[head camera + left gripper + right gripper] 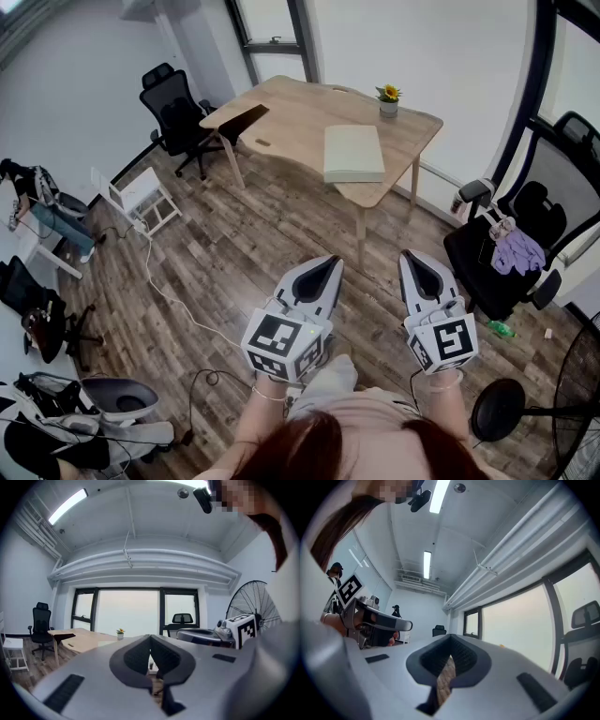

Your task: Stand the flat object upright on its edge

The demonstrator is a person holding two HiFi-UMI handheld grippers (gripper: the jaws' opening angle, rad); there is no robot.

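A pale flat book-like slab (353, 153) lies flat on the light wooden table (281, 117) across the room, near its front right edge. Both grippers are held close to the person's body, far from the table and over the wood floor. My left gripper (322, 267) is shut, with nothing between its jaws. My right gripper (420, 265) is shut too and holds nothing. In the left gripper view the left gripper (150, 638) points toward the table (79, 639) and window. In the right gripper view the right gripper (451, 639) points up toward ceiling and window.
A small potted sunflower (388, 97) stands at the table's far edge. Black office chairs stand left (177, 114) and right (525, 234) of the table. A white folding stand (139, 199) and a cable (178, 305) lie on the floor at left. A floor fan (572, 403) stands at lower right.
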